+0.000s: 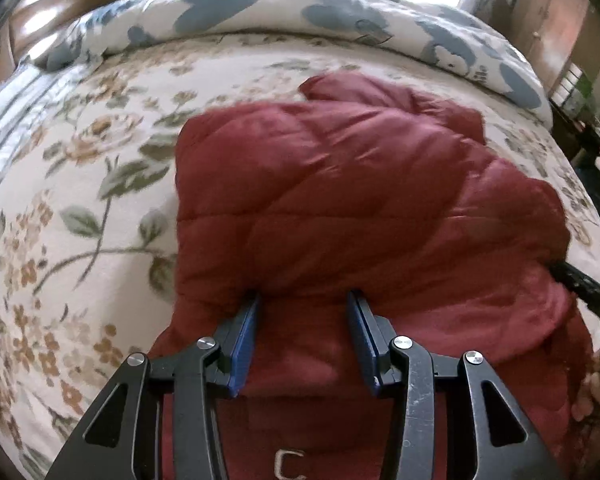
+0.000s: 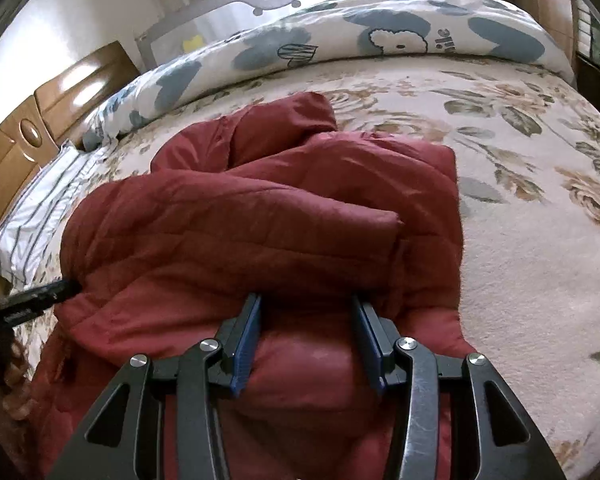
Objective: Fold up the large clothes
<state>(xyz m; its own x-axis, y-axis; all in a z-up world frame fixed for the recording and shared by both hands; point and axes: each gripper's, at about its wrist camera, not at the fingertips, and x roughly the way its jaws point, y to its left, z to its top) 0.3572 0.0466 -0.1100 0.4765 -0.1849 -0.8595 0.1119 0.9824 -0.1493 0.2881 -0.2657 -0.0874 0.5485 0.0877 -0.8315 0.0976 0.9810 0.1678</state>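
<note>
A dark red quilted jacket point(image 1: 340, 184) lies partly folded on the floral bed cover point(image 1: 92, 184). It also shows in the right wrist view point(image 2: 260, 216), with a sleeve lying across the top. My left gripper point(image 1: 304, 300) is open, its blue pads point(image 1: 246, 336) pushed under a raised fold at the jacket's near left part. My right gripper point(image 2: 306, 300) is open too, its blue pads point(image 2: 246, 336) tucked under the fold at the near right part. Each gripper's black fingers show in the other's view, at the jacket's edge point(image 1: 584, 292) point(image 2: 40, 296).
A rolled white and blue duvet point(image 2: 340, 40) lies along the far side of the bed. A striped pillow point(image 2: 40, 200) sits at the left beside a wooden headboard point(image 2: 60, 92). Wooden wardrobes point(image 1: 556, 28) stand at the far right.
</note>
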